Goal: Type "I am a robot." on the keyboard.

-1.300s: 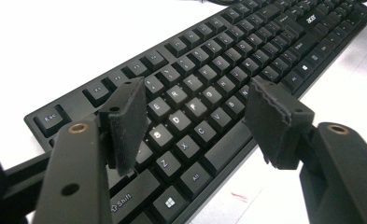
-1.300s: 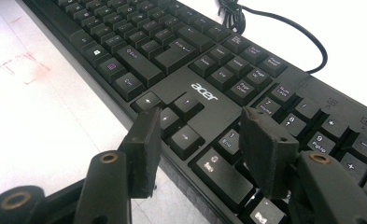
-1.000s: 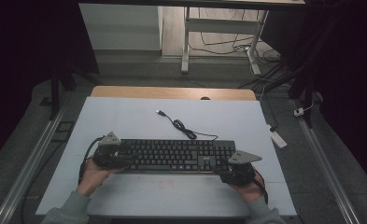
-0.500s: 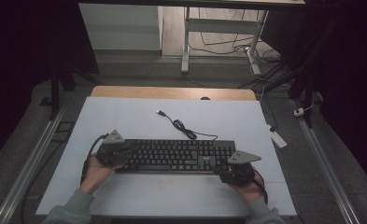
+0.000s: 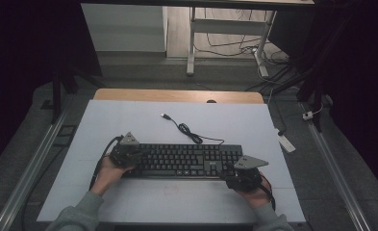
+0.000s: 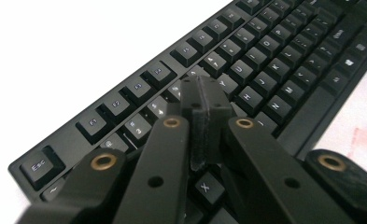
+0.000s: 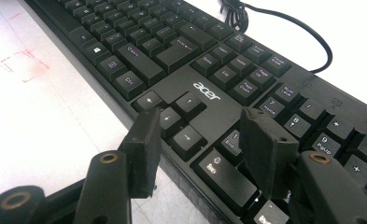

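Observation:
A black Acer keyboard [image 5: 182, 161] lies across the near middle of the white tabletop [image 5: 129, 120]. Its cable [image 5: 186, 130] curls away to a loose USB plug [image 5: 165, 116]. My left gripper [image 5: 129, 155] is over the keyboard's left end. In the left gripper view its jaws [image 6: 201, 95] are shut together with nothing between them, tips just above the number-row keys [image 6: 274, 60]. My right gripper [image 5: 234, 175] is at the keyboard's near right corner. Its jaws [image 7: 202, 123] stand open, one before the front edge by the arrow keys [image 7: 172, 119], the other over the number pad.
A faint red square [image 7: 22, 65] is drawn on the tabletop in front of the keyboard. A wooden strip [image 5: 177, 95] runs along the table's far edge. A white power strip [image 5: 283, 143] lies on the floor to the right, and metal rails [image 5: 28, 168] flank the table.
My left gripper has slid right from the keyboard's left edge onto its keys, and its jaws have shut. The right gripper and the keyboard have stayed put.

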### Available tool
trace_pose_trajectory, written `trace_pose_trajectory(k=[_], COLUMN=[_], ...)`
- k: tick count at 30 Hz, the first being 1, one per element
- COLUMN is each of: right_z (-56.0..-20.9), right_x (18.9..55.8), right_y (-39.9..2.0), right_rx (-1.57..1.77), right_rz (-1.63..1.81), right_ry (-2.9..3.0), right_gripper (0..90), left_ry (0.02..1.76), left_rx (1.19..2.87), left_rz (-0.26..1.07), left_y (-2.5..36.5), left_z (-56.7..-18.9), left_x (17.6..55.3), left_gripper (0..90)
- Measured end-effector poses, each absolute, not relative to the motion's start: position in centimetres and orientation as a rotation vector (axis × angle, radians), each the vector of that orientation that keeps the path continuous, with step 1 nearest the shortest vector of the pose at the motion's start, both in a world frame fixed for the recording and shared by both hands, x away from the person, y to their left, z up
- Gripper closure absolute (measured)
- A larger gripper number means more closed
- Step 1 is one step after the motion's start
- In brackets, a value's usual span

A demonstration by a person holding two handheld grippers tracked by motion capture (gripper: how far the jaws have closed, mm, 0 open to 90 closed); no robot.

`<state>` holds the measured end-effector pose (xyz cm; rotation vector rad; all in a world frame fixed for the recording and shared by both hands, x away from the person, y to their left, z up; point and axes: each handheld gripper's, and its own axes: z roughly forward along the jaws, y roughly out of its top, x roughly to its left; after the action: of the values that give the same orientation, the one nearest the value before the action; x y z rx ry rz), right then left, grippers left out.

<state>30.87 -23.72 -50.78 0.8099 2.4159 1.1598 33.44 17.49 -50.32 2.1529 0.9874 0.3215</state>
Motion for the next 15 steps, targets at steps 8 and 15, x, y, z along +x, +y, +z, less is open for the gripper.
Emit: trace_pose_trajectory(k=[8,15], right_z=[-50.8,-50.8], right_x=[30.9,30.9], right_y=[-23.7,-23.8], right_rx=[0.811,0.811], right_rz=[1.159,1.159], right_ry=[2.417,2.416], right_gripper=[49.1,49.1], left_ry=[1.000,1.001], left_rx=[2.175,2.193], left_rz=[0.316,0.318], left_y=[16.8,16.5], left_z=[-51.1,-51.4], left_x=[34.4,34.6], left_gripper=[88.6,88.7])
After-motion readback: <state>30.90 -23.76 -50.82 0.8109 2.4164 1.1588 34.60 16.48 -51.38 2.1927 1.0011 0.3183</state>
